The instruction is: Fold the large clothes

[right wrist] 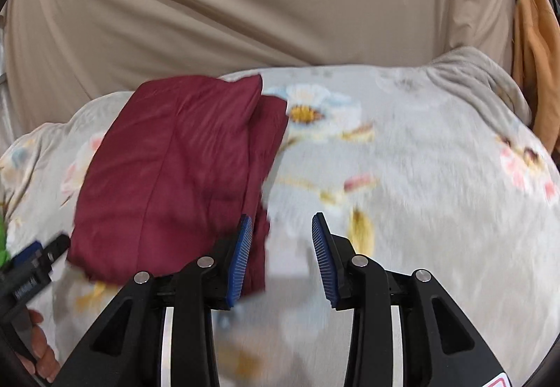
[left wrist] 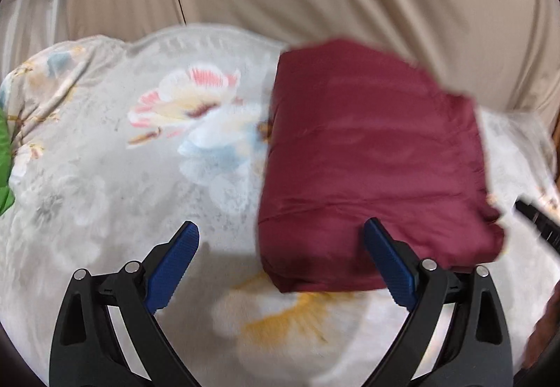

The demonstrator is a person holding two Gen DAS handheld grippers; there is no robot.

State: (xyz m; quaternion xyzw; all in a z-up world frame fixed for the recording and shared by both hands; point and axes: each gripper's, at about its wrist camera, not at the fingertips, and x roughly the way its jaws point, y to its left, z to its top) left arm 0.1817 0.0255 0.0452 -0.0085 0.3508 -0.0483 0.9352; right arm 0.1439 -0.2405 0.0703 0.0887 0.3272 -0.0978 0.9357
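A dark red garment (left wrist: 374, 163) lies folded into a thick rectangle on a pale floral bedspread (left wrist: 122, 177). My left gripper (left wrist: 281, 236) is open above the bedspread, its right finger in front of the garment's near edge, nothing between the pads. In the right wrist view the same folded garment (right wrist: 168, 170) lies to the left. My right gripper (right wrist: 281, 236) stands open with only bedspread (right wrist: 420, 194) between its blue pads; its left finger overlaps the garment's right edge. The left gripper's tip (right wrist: 38, 257) shows at the far left, held by a hand (right wrist: 38, 345).
A beige curtain (right wrist: 245, 2) hangs behind the bed. An orange cloth (right wrist: 535, 54) hangs at the far right. Something bright green (left wrist: 5, 163) lies at the bedspread's left edge. A grey blanket edge (right wrist: 479, 72) bunches at the back right.
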